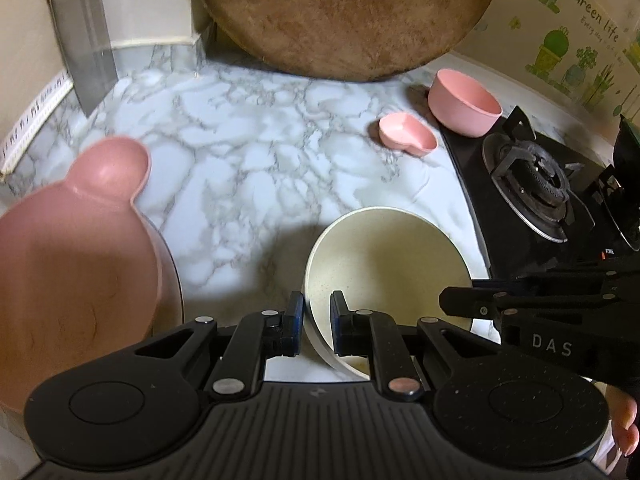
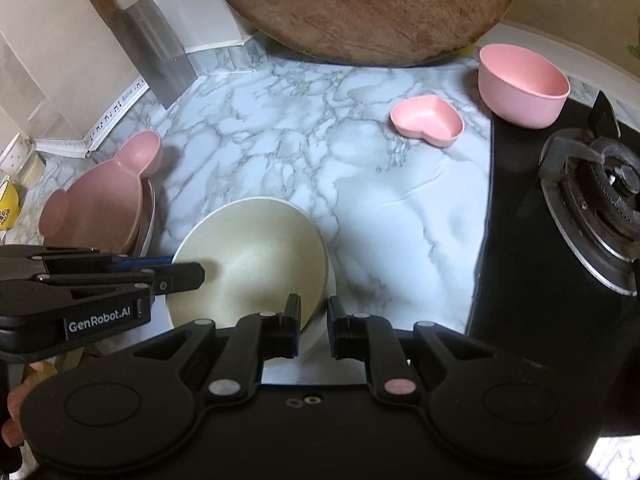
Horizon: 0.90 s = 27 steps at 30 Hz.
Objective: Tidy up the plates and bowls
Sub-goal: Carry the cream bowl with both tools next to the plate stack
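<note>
A cream bowl [image 1: 384,256] [image 2: 256,256] sits low over the marble counter [image 1: 224,152], held from both sides. My left gripper [image 1: 316,320] is shut on its left rim, with the rim pinched between the pads. My right gripper [image 2: 314,320] is shut on the opposite rim and shows from the side in the left wrist view [image 1: 446,303]. The left gripper [image 2: 200,274] also reaches in from the left in the right wrist view. A pink bear-shaped plate [image 1: 72,264] [image 2: 100,204] lies to the left on top of other plates. A pink heart dish [image 2: 428,120] and a pink round bowl [image 2: 524,84] stand at the back right.
A large round wooden board [image 2: 360,8] leans against the back wall. A cleaver [image 2: 160,56] leans at the back left. A black gas hob with its burner [image 2: 596,188] borders the counter on the right, and the pink bowl rests on its corner. A yellow object [image 2: 8,208] is at the far left.
</note>
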### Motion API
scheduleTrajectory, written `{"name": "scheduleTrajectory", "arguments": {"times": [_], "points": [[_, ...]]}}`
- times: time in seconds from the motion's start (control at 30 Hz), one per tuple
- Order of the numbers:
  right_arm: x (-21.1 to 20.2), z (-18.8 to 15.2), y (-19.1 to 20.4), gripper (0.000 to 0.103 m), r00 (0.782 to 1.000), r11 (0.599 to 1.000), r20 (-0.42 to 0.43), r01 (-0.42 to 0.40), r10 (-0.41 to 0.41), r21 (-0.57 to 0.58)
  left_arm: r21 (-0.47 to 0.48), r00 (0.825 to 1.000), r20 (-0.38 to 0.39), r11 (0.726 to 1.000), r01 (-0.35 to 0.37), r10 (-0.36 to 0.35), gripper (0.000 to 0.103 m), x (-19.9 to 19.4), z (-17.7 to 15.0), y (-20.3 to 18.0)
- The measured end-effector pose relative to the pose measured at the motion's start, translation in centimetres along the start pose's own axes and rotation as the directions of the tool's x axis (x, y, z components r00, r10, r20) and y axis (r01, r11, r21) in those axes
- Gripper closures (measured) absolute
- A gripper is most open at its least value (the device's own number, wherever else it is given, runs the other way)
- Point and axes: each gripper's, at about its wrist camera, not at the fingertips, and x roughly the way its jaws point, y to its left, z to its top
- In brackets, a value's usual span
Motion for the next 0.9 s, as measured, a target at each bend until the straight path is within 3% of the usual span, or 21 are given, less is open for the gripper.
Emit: {"name": "scheduleTrajectory", "arguments": {"times": [0.9], "points": [[0.3, -1.1, -0.2, 0.085, 0.999, 0.999, -0.036, -0.018, 0.020, 0.032, -0.001, 0.999, -0.040, 1.000, 0.025, -0.025, 0.090, 0.2, -0.9, 0.4]]}}
